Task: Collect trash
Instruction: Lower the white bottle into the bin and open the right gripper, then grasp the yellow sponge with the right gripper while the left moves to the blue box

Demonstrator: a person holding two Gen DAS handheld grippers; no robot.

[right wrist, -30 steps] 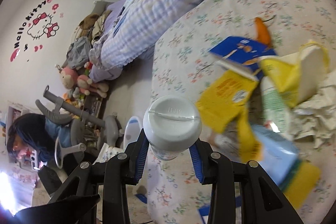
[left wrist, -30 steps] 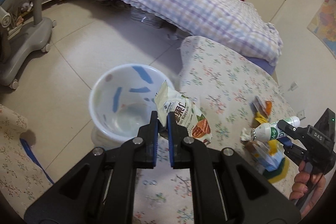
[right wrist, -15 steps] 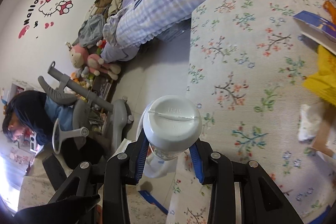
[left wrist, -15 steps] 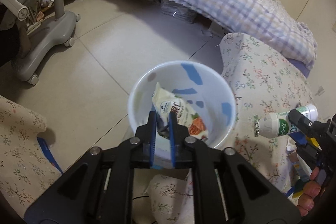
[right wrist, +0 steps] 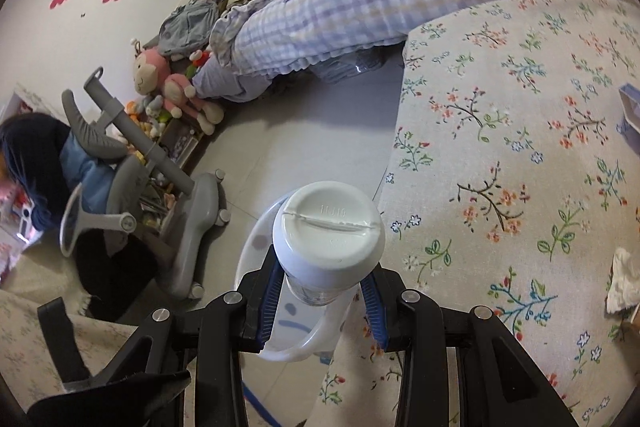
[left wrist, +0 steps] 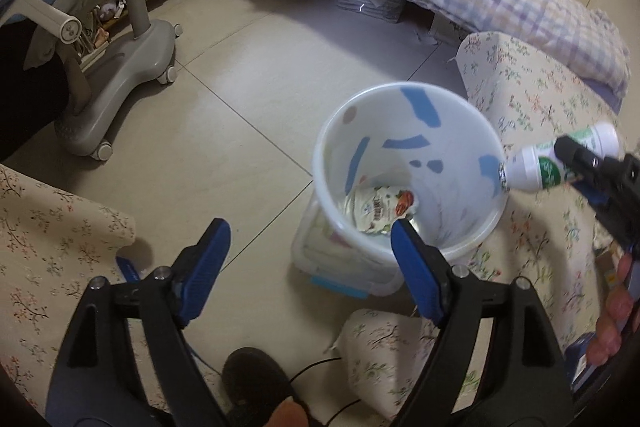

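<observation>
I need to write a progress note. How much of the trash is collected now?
Done: a snack bag lies in the white bin; the left gripper, just opened, is empty. In hand: the right gripper holds a bottle at the rim. Left: a tissue on the floral cloth.

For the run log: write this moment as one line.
left gripper: open, jaws just opened, empty | snack bag: in bin | right gripper: shut on bottle, at bin rim
</observation>
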